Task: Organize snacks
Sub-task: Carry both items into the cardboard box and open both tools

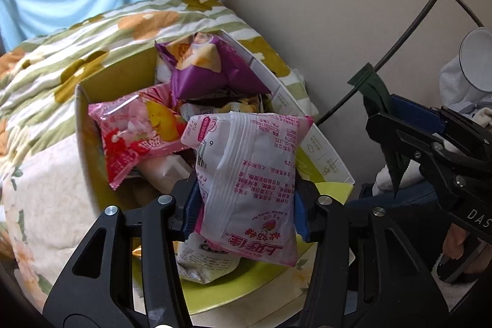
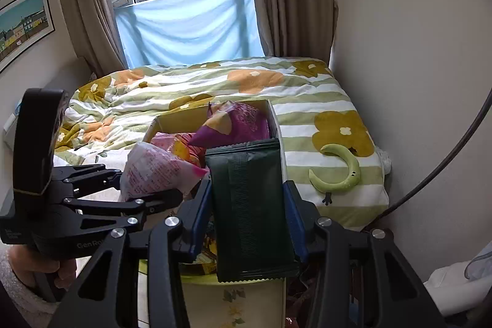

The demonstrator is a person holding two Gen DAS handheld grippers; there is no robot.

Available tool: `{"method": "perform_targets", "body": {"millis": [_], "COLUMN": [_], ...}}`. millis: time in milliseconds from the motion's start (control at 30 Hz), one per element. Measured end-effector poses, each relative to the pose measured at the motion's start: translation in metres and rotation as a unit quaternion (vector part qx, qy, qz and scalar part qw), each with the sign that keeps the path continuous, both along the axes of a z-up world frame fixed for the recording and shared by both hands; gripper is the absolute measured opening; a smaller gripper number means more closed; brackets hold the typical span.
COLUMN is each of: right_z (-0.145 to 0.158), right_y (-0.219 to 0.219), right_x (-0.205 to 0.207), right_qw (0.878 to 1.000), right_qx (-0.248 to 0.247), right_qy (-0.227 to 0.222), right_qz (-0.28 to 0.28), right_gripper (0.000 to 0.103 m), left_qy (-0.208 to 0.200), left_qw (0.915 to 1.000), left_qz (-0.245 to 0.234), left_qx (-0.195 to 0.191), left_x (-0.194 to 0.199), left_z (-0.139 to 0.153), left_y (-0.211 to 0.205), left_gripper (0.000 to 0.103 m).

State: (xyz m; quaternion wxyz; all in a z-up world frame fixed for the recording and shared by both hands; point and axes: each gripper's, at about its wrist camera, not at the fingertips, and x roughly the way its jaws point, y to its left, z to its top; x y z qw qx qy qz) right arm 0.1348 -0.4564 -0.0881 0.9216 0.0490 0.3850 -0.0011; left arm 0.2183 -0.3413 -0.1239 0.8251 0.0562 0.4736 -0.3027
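Note:
A cardboard box (image 1: 89,125) on the bed holds several snack packets, among them a purple bag (image 1: 212,73) and a pink packet (image 1: 135,131). My left gripper (image 1: 246,205) is shut on a white-and-pink snack packet (image 1: 249,174) and holds it above the box's near end. My right gripper (image 2: 249,205) is shut on a dark green packet (image 2: 249,211), held upright beside the box (image 2: 273,116). The right gripper shows at the right of the left wrist view (image 1: 396,165). The left gripper with its packet (image 2: 153,171) shows at the left of the right wrist view.
The box lies on a floral, green-striped quilt (image 2: 246,76). A green crescent plush toy (image 2: 341,171) lies on the quilt to the right. A yellow-green tray (image 1: 215,294) sits under my left gripper. Walls stand close on the right.

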Motion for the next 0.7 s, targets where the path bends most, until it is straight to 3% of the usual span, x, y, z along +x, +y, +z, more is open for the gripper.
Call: {"method": "perform_targets", "body": {"millis": [67,133,467,700], "right_z": [-0.002,-0.003,-0.007,-0.019], "right_y": [-0.008,-0.012,0.01,0.037], "right_x": [-0.002,-0.003,0.018,0.05], "right_qw": [1.0,1.0,0.999,0.995], "right_qx": [0.008,0.017,0.036,0.051], "right_qy": [0.001,-0.001,0.006,0.029], "right_qz": [-0.005,-0.008,0.034,0.08], "right_gripper": [0.042,0.042,0.042,0.042], "left_qy": [0.0,-0.009,-0.012,-0.015], "left_qw": [0.9999,0.9998,0.9955,0.9869], "left_qz": [0.006,0.014,0.089,0.156], "left_qx": [0.01,0.014,0.031,0.039], "left_x": [-0.004,-0.007,0.004,-0.002], "left_z": [-0.003,-0.003,0.002,0.007], "left_y": [-0.001,0.003,0.079,0.114], "left_gripper": [0.083,0.096,0.096,0.096]}}
